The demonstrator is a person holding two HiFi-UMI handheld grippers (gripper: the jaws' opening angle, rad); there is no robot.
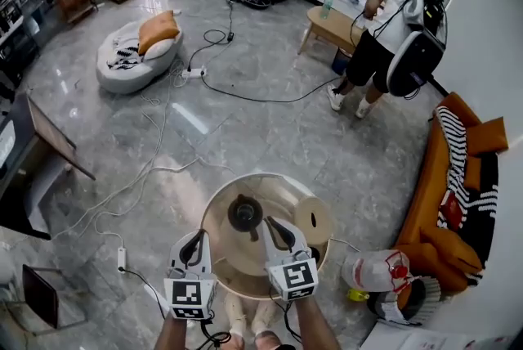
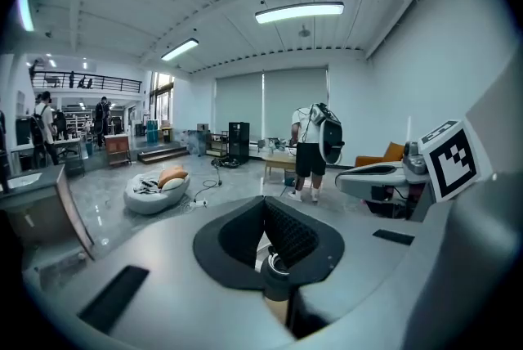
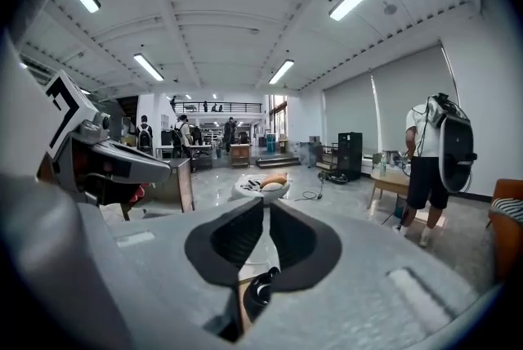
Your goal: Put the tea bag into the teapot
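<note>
Below and just ahead of both tools, a dark round teapot sits on the round beige table. Left gripper and right gripper have jaws together, both empty. Tea bag not visible, probably already in the pot; task looks done.

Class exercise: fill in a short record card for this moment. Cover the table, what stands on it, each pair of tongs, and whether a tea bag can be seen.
Table: round pale wooden table on a grey stone floor
On it: dark round teapot; beige paper roll to its right
Left gripper: tongs shut, nothing between them, near side of the table
Right gripper: tongs drawn together, nothing between them, beside the teapot
Tea bag: not seen in any view
Background: person in white shirt with a backpack, far off
</note>
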